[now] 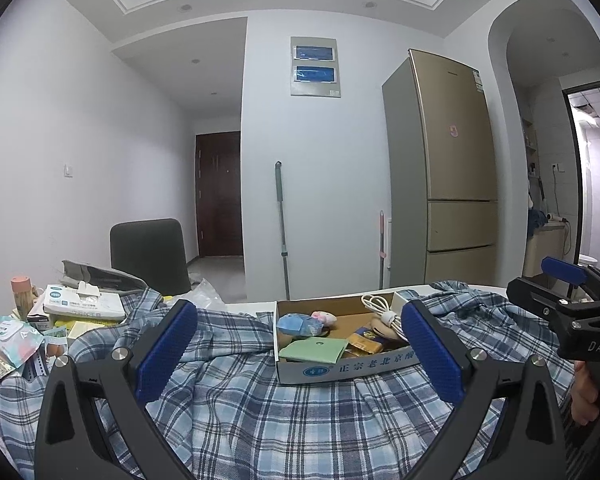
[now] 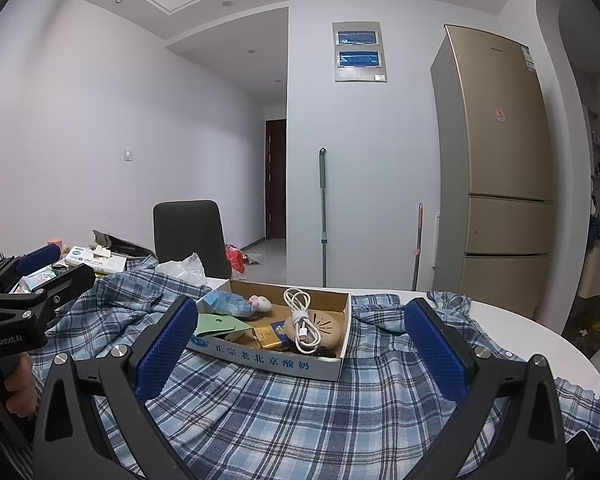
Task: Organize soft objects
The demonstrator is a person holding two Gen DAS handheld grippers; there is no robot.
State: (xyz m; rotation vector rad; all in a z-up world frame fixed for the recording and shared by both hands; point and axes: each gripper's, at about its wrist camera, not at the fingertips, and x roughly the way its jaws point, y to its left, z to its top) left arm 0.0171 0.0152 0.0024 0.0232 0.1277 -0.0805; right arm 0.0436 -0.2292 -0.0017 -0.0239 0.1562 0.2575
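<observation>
A blue plaid shirt (image 1: 260, 412) lies spread over the white table; it also shows in the right wrist view (image 2: 300, 412). A shallow cardboard box (image 1: 340, 370) sits on the shirt, seen too in the right wrist view (image 2: 268, 364), holding a white cable (image 2: 300, 316), a green pouch (image 1: 314, 350), a blue cloth (image 1: 298, 325) and a small pink plush (image 1: 325, 317). My left gripper (image 1: 300, 354) is open and empty just above the shirt, in front of the box. My right gripper (image 2: 300, 350) is open and empty, likewise in front of the box. Each gripper shows in the other's view: the right (image 1: 556, 288), the left (image 2: 52, 264).
Tissue packs, a wipes packet (image 1: 10, 338) and small boxes crowd the table's left end. A dark chair (image 1: 150, 254) stands behind the table. A gold fridge (image 1: 448, 168) and two mop handles (image 1: 282, 228) stand against the far wall. The table's rounded edge (image 2: 560, 344) is on the right.
</observation>
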